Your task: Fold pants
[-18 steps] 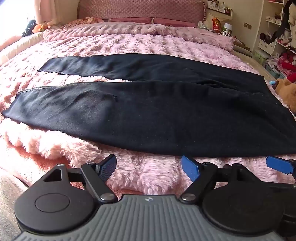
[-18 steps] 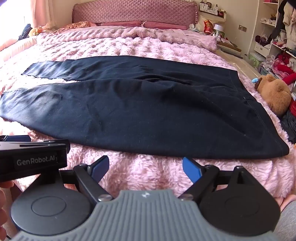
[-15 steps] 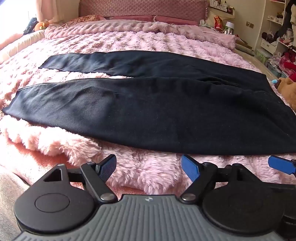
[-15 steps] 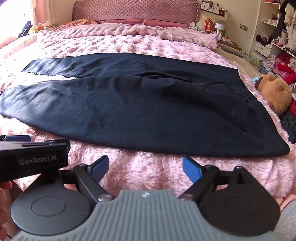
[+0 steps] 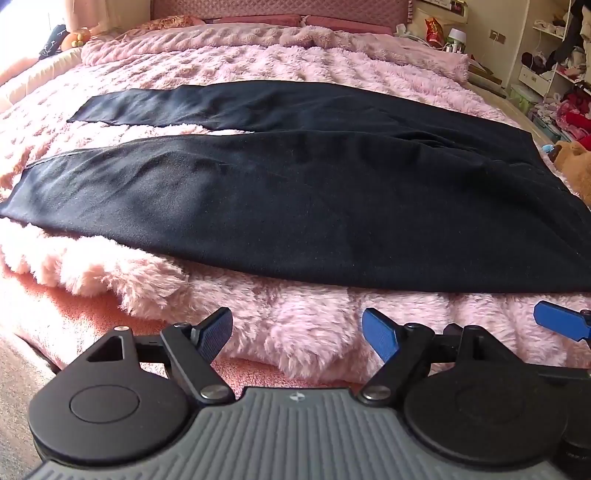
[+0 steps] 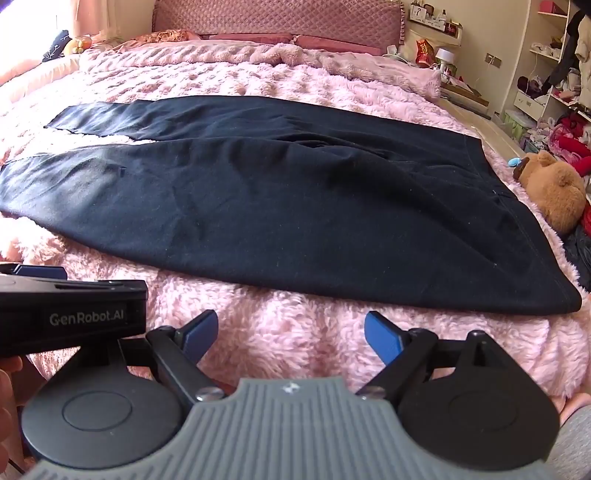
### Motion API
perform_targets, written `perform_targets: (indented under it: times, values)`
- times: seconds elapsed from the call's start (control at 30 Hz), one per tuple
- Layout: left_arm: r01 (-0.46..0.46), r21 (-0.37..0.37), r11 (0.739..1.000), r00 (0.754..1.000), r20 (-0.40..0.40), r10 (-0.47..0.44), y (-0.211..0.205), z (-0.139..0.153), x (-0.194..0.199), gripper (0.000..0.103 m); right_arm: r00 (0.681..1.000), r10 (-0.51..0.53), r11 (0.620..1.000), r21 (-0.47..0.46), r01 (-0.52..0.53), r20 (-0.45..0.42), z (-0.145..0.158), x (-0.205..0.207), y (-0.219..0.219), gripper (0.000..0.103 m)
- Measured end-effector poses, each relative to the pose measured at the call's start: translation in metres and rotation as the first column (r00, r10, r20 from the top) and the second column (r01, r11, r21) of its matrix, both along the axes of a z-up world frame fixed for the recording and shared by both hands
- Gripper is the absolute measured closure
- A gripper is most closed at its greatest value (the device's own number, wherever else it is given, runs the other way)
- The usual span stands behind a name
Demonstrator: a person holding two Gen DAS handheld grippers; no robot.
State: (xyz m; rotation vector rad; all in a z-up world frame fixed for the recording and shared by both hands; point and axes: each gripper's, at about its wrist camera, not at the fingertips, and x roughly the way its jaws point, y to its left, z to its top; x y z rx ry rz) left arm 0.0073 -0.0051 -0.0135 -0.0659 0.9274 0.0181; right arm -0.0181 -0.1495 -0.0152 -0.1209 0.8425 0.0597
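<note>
Black pants lie spread flat across a fluffy pink bed cover, legs to the left, waistband to the right; they also show in the right wrist view. My left gripper is open and empty, just short of the near edge of the pants. My right gripper is open and empty, also in front of the near edge, closer to the waistband corner. The left gripper's body shows at the left of the right wrist view.
A brown plush bear lies at the bed's right edge. Shelves with clutter stand at the right. The padded headboard and pillows are at the far end. The bed's front edge is just under the grippers.
Both grippers have moved a little forward and lower toward the near edge of the pants. Both stay open. The pants have not moved.
</note>
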Motion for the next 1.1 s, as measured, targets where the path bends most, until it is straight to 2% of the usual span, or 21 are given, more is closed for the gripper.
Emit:
perform_targets:
  times: [1.1]
  values:
    - [0.0,0.017,1.0,1.0,-0.028,0.0,0.0,-0.011,0.002,0.01,1.0,0.024,1.0,-0.016,-0.024,-0.015,-0.004,0.0,0.003,0.02]
